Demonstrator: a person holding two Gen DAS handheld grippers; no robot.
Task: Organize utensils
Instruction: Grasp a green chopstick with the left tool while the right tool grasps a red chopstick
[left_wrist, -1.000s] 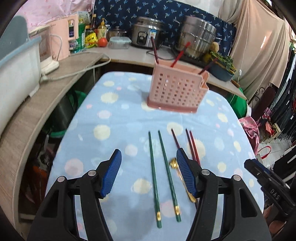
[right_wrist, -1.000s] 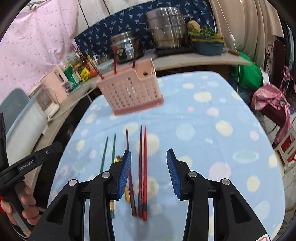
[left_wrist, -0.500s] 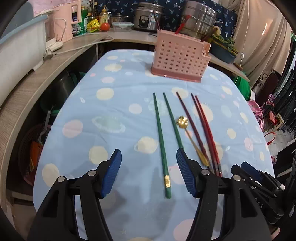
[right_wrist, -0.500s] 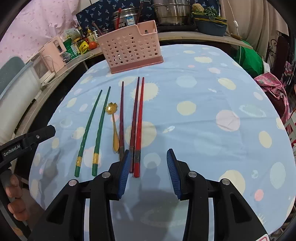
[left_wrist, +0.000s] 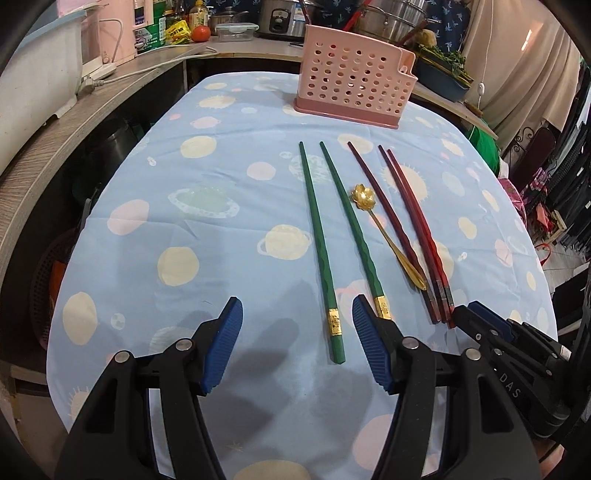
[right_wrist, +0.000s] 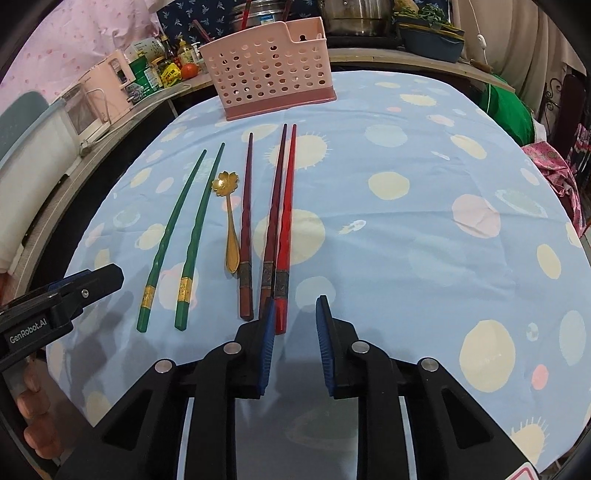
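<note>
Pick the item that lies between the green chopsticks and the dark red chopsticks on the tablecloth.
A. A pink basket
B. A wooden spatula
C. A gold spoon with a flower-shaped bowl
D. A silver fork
C: the gold spoon lies on the tablecloth with the green chopsticks on one side and the dark red chopsticks on the other, while the pink basket stands at the far end.
</note>
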